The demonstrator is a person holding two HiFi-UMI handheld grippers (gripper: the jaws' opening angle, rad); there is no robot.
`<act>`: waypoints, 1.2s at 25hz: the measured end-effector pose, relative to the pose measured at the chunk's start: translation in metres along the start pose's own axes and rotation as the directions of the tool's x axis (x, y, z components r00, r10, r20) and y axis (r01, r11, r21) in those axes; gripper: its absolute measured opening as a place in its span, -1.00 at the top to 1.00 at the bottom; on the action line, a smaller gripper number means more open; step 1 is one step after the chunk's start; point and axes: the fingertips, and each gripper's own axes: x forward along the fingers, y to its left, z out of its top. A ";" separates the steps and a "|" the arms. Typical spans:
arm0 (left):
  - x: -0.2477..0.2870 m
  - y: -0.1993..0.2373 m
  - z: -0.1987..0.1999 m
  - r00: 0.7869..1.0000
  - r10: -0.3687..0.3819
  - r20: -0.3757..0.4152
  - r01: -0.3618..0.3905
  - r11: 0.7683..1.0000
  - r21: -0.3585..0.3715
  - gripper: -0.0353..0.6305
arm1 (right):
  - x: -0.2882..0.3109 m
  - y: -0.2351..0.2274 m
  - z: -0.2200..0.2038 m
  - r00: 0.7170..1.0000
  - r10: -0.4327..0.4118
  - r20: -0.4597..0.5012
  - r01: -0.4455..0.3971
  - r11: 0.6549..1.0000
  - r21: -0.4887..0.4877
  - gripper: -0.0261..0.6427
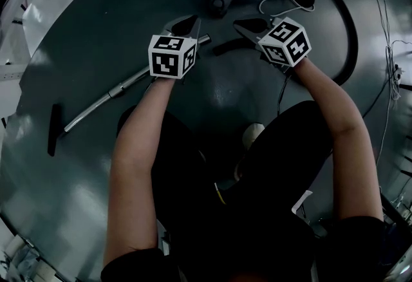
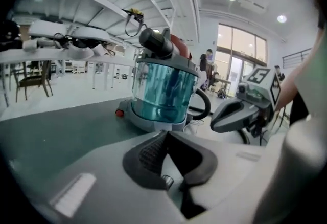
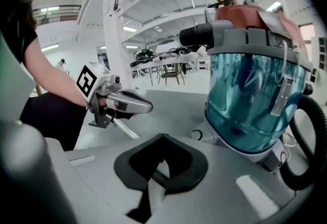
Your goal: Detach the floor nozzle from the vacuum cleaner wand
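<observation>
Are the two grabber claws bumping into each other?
Apart. The head view shows a strip of floor between the left gripper and the right gripper; their tips do not meet.

At lower centre, the right gripper (image 3: 163, 137) has its jaws together with nothing between them. The vacuum (image 3: 253, 100) fills the right side of the frame: a teal see-through canister under a grey and red top, with a black hose (image 3: 306, 166) looping at the right edge. At centre left, an arm (image 3: 51, 72) holds the left gripper (image 3: 144, 107), and a metal wand (image 3: 125, 129) slants just below it.
</observation>
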 end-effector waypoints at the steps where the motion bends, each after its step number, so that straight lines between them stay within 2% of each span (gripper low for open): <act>1: -0.001 0.004 0.000 1.000 0.015 0.004 -0.015 0.999 -0.033 0.87 | -0.001 0.000 0.001 1.000 0.003 0.016 -0.004 1.000 0.025 0.93; 4: -0.005 0.011 0.000 0.999 0.048 0.014 -0.047 0.995 -0.093 0.87 | -0.005 -0.003 0.004 0.999 -0.016 0.035 0.014 0.998 0.057 0.93; 10: -0.007 0.012 0.003 0.993 0.103 0.063 -0.091 0.981 -0.174 0.87 | -0.016 -0.020 0.020 0.986 -0.139 0.089 0.126 0.982 0.140 0.93; 14: -0.005 0.004 0.012 0.991 0.108 0.077 -0.096 0.984 -0.147 0.87 | -0.019 -0.019 0.031 0.982 -0.133 0.133 0.106 0.975 0.193 0.93; 23: -0.006 -0.005 0.008 0.993 0.103 0.053 -0.095 0.987 -0.129 0.86 | -0.017 -0.013 0.027 0.988 -0.117 0.096 0.105 0.986 0.128 0.93; 30: -0.004 -0.005 0.008 0.994 0.100 0.052 -0.093 0.989 -0.116 0.87 | -0.018 -0.015 0.027 0.988 -0.121 0.092 0.109 0.986 0.124 0.93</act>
